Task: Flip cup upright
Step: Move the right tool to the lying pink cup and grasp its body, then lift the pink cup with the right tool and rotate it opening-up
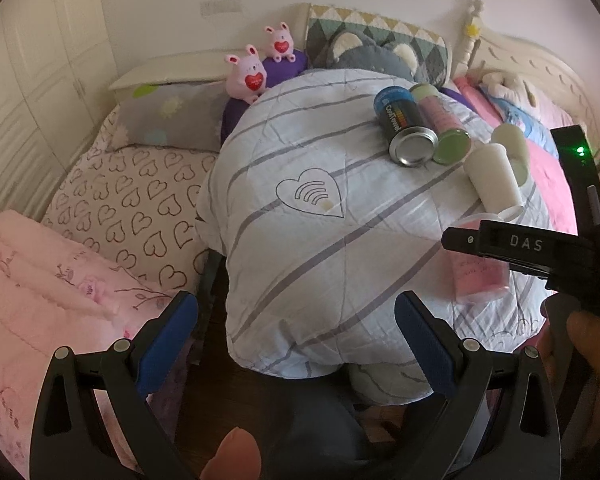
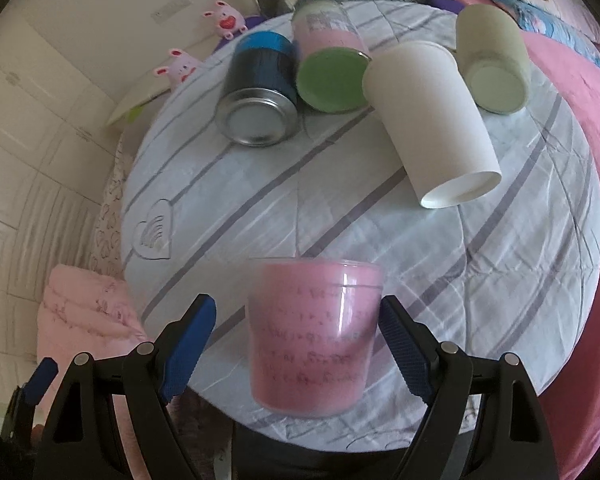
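A pink translucent cup stands on the striped quilt with its wide rim up, between the fingers of my right gripper. The jaws are open, with a gap on the left side and the right pad close to the cup wall. In the left wrist view the same cup sits partly hidden behind the right gripper body at the right. My left gripper is open and empty, over the near edge of the quilt.
A white paper cup lies on its side beyond the pink cup. A blue can, a pink canister with green end and a pale cup also lie on their sides. Pillows and plush toys lie behind.
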